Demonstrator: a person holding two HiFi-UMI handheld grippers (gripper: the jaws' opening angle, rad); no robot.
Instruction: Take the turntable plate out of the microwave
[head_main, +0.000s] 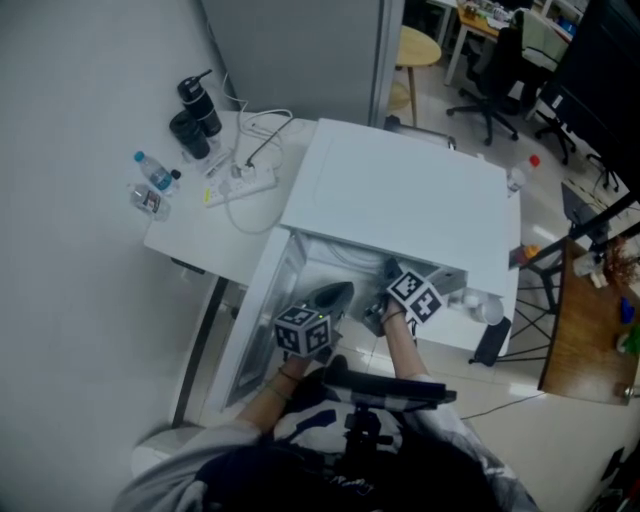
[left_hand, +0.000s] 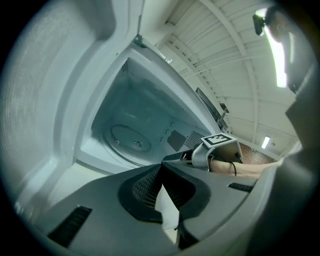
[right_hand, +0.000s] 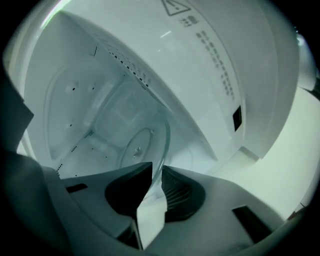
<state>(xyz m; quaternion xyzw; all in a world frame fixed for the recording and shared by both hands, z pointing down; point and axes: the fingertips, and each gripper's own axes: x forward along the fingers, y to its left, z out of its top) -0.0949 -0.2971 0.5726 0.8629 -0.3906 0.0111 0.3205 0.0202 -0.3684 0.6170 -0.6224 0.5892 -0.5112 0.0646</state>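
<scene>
The white microwave (head_main: 400, 190) stands on a white table, its door (head_main: 255, 325) swung open to the left. Both grippers are at its opening. In the right gripper view the clear glass turntable plate (right_hand: 137, 145) lies on the cavity floor, and its near rim runs between the jaws of my right gripper (right_hand: 152, 172), which is shut on that rim. The left gripper view shows the same plate (left_hand: 131, 138) farther in. My left gripper (left_hand: 161, 167) is shut with nothing in it, just outside the cavity and left of the right gripper (left_hand: 217, 150).
On the table (head_main: 200, 225) left of the microwave are a power strip with cables (head_main: 245, 180), two black bottles (head_main: 195, 115) and a small water bottle (head_main: 155, 172). The cavity walls close in around the plate. A wooden desk (head_main: 590, 340) stands to the right.
</scene>
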